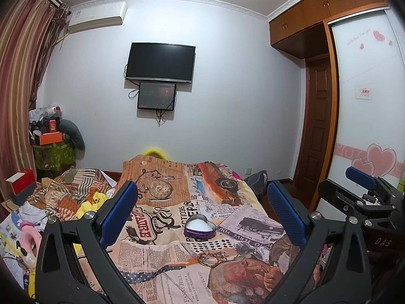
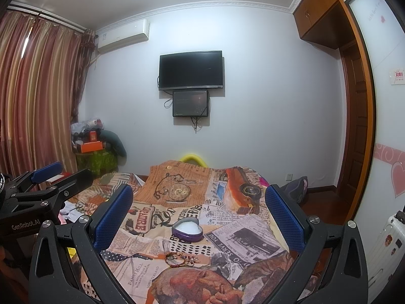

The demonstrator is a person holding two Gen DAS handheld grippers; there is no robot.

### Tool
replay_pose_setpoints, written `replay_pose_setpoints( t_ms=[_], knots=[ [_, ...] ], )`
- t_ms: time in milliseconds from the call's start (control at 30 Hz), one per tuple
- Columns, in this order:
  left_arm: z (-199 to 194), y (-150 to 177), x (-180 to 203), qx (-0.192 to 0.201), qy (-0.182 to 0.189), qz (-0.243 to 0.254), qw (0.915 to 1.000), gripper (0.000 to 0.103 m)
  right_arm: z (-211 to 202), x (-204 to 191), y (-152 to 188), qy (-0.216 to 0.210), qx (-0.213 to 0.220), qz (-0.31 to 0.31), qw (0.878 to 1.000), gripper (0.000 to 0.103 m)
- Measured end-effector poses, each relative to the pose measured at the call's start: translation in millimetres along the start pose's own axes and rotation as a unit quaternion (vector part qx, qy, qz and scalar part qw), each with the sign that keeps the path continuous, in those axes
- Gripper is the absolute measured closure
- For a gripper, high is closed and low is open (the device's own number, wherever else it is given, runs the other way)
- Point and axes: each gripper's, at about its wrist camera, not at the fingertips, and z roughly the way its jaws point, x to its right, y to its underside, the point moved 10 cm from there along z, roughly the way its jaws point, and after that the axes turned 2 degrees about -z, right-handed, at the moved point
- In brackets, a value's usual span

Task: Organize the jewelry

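Left gripper (image 1: pixel 202 204) & right gripper (image 2: pixel 199 204) both spread wide, nothing held. Beaded gold-tone bracelet (image 2: pixel 180 256) at 7 o'clock of purple heart-shaped tin box (image 2: pixel 187 230), apart, on newspaper-print bedspread (image 2: pixel 253 238).

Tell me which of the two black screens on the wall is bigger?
The upper screen is bigger; the smaller screen hangs directly beneath it, showing a faint picture.

I read "GenRobot.AI" on the left gripper (image 2: pixel 46 174), "DAS" on the right gripper (image 1: pixel 362 177), and "FANNY HILL" on the bedspread (image 2: pixel 138 273).
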Motion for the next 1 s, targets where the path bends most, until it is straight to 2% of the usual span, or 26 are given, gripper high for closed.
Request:
replay_pose_setpoints(
  t_ms=[1000],
  knots=[
    [8,8,1,-0.01,-0.002,-0.002,0.9999,0.0,-1,-6,7,0.0,-0.003,0.001,1.0,0.0]
  ],
)
